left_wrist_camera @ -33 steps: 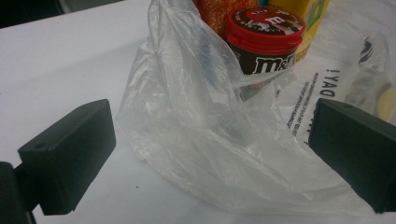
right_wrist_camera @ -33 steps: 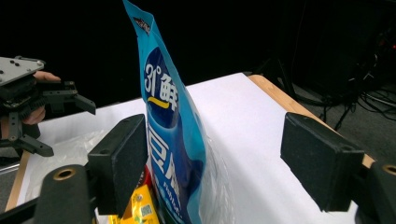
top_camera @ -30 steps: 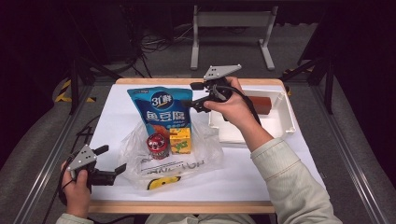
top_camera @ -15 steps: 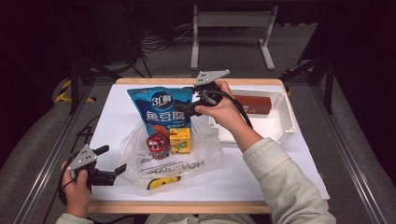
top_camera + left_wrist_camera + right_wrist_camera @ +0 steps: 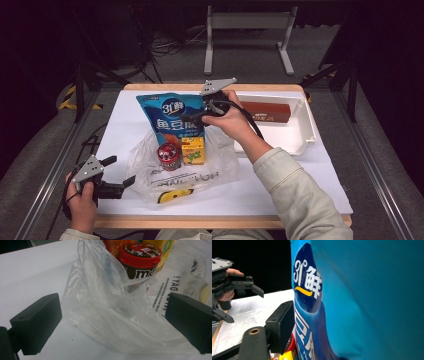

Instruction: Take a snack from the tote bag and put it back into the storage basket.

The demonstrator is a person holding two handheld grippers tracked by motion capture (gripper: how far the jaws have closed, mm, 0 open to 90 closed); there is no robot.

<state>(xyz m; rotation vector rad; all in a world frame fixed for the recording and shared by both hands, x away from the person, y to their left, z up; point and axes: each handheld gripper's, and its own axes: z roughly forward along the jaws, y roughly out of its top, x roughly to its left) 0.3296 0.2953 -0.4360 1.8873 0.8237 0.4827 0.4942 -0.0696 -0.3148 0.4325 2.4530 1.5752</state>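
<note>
One step in hand, by the look: getting a sound pinch on tall blue foil snack pouch [image 5: 170,122]. Pouch upright mid-desk [image 5: 125,115], bottom inside mouth of crumpled clear plastic carrier bag [image 5: 145,167], behind the small items.

Right hand-held gripper [image 5: 196,116] at pouch's upper right edge, jaws wide, just been closing w/ pouch edge between. No firm pinch evident yet. Left hand-held gripper [image 5: 119,171] low at desk's front left, agape, holding nothing, just beside bag's left edge.

To do it well:
- Close fully on flat top seam, not puffy middle.
- Pin bag film w/ left first.
- Move pouch straight & slow, to avoid toppling jar & carton.

Count:
- 1 pouch
- 1 carrier bag
- 1 red-lidded round brown candy jar [image 5: 167,154]
- 1 small yellow drink carton [image 5: 194,151]
- 1 white plastic tray [image 5: 307,125] at right
- 1 long brown box [image 5: 265,111] in it
- 2 grippers
</note>
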